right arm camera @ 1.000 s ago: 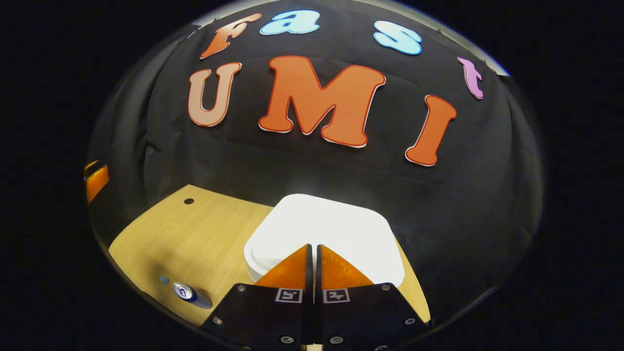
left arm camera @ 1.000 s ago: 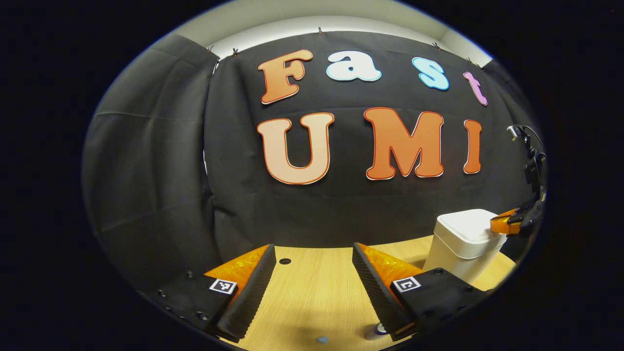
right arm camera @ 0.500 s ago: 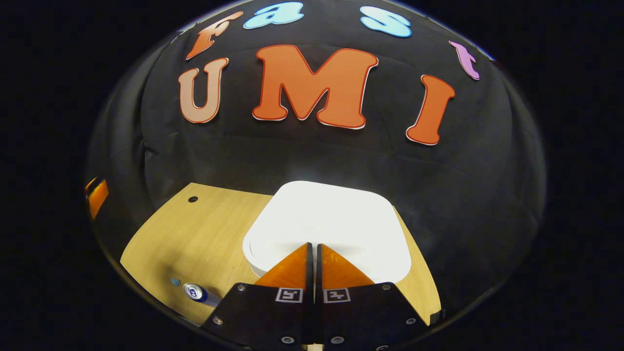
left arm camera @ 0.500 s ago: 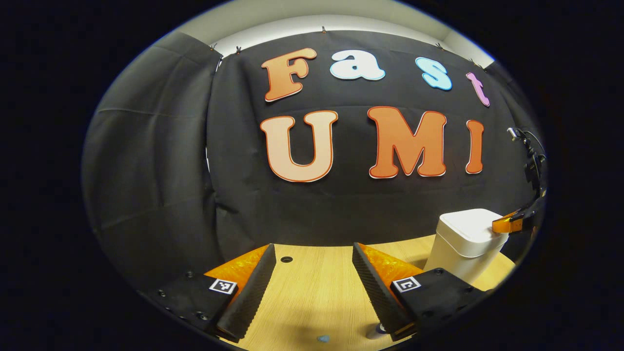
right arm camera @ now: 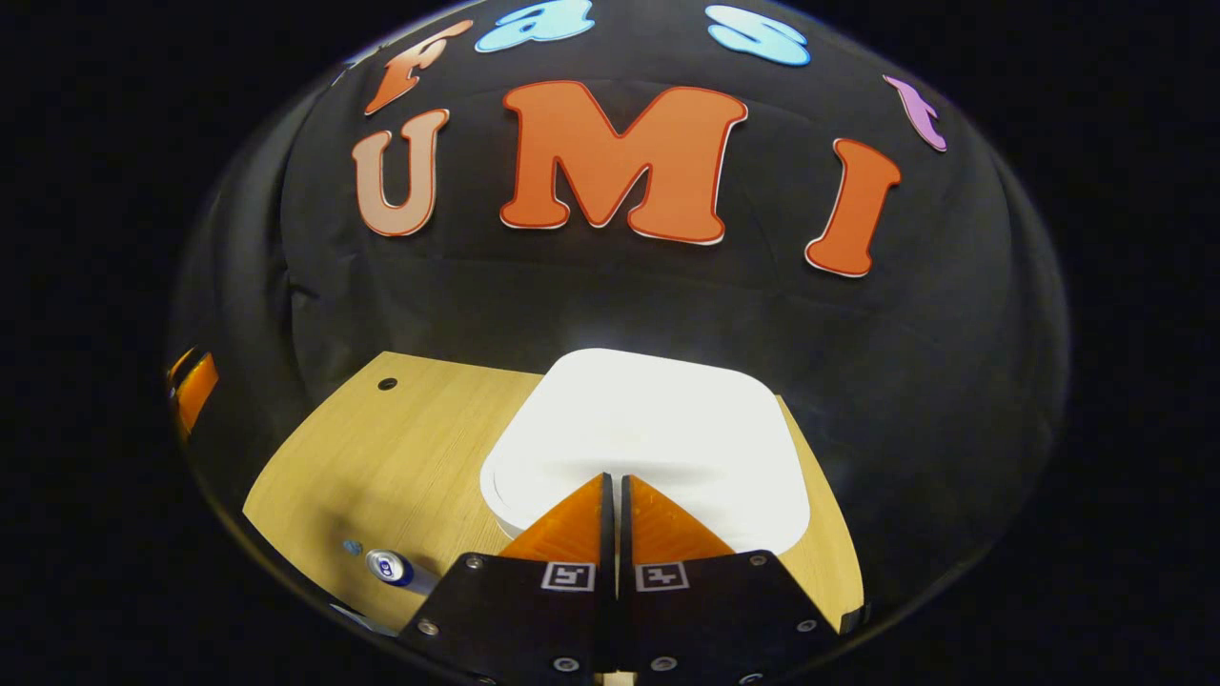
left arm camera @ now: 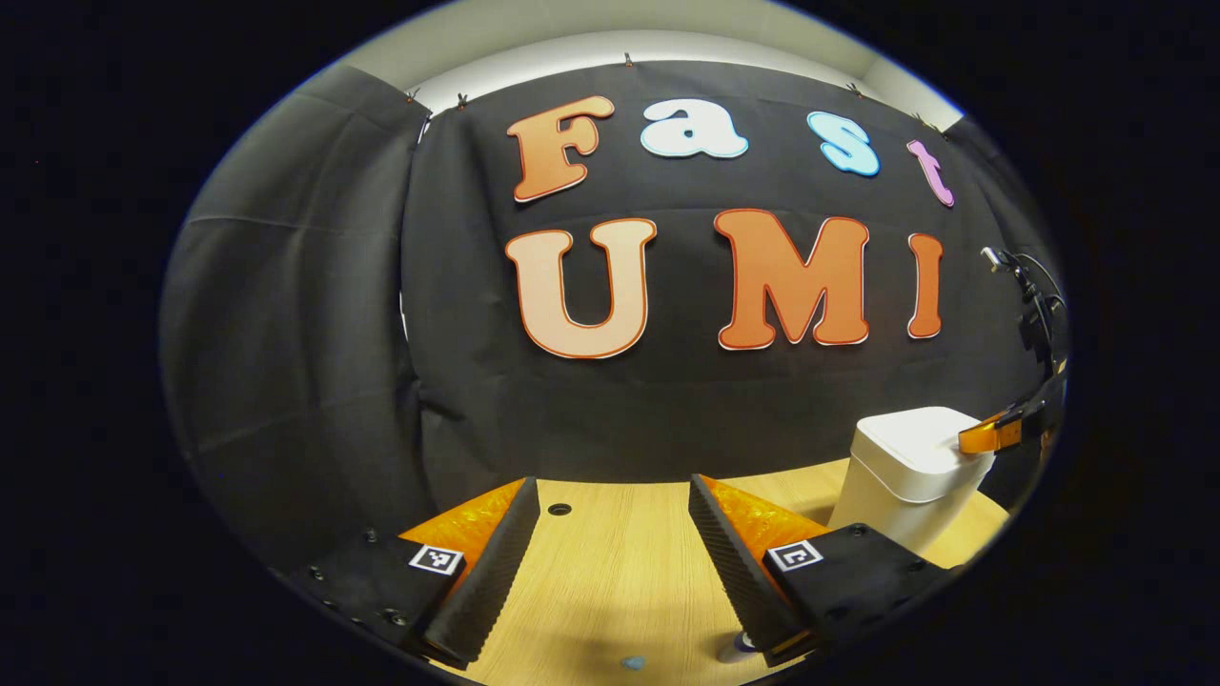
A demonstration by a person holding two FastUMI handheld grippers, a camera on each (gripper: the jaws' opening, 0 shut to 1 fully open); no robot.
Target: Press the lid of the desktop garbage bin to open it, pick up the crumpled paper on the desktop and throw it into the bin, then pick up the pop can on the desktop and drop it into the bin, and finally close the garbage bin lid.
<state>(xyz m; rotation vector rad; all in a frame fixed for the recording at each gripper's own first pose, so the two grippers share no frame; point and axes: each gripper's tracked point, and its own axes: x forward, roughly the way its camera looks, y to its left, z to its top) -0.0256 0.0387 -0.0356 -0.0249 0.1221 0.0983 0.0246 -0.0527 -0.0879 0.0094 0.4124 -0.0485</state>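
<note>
Right gripper point(right arm camera: 615, 481) clenched, fingers together, nothing between, tips over near edge of white bin lid point(right arm camera: 658, 429). Pop can point(right arm camera: 391, 568) lying to its lower left on desk point(right arm camera: 381, 457). Left gripper point(left arm camera: 610, 495) released, wide apart; bin point(left arm camera: 905, 476) ahead to its right.

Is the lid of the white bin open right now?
No, the lid lies flat and closed on the bin, with the right gripper at its near edge.
</note>
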